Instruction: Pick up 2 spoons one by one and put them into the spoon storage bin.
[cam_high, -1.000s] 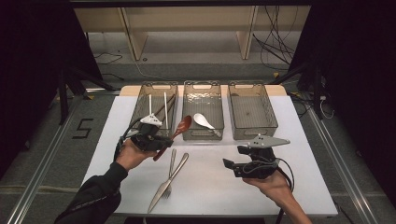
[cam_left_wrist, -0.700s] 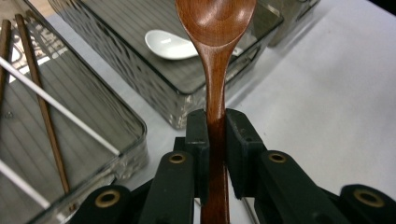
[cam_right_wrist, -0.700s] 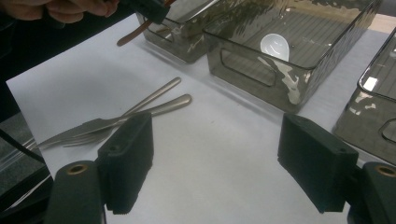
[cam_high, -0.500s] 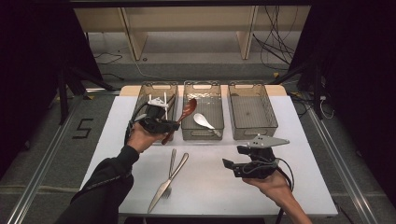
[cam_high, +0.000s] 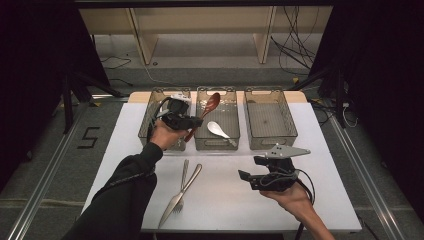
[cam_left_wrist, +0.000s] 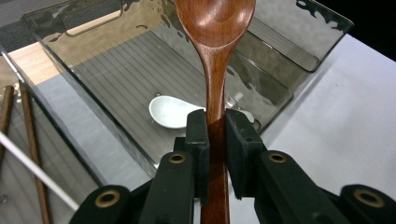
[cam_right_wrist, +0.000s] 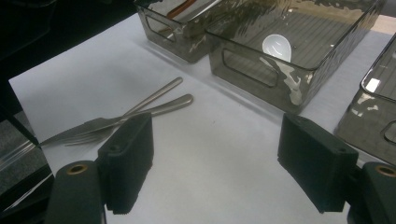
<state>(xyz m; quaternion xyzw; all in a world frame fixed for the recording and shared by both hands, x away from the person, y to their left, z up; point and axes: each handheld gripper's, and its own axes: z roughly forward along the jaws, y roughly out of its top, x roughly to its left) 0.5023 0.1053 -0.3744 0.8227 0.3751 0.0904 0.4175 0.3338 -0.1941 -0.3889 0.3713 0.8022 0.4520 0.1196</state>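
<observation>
In the high view, 3 clear grey bins stand in a row across the upper middle of the white table. The left bin holds thin sticks, seen in the left gripper view as 2 brown chopsticks and 1 white one at the left edge of the frame. Over this bin's right side hovers the left gripper, its jaws pinching the handle of a brown wooden spoon. The spoon slants up and to the right, so its bowl hangs above the upper left part of the middle bin. In the left gripper view the 2 black pads press on either side of the handle, and the spoon's bowl rises to the top of the frame.

On the floor of the middle bin lies a white ceramic spoon, just below and right of the wooden one. The right bin stands beside it, near the upper right of the table.

Below the bins, in the lower middle of the high view, a fork and a table knife lie crossed on the bare table. Further right, in the lower right, the right gripper is held low over the table, pointing left toward the cutlery. In the right gripper view its jaws stand spread wide apart with only white tabletop between them.
</observation>
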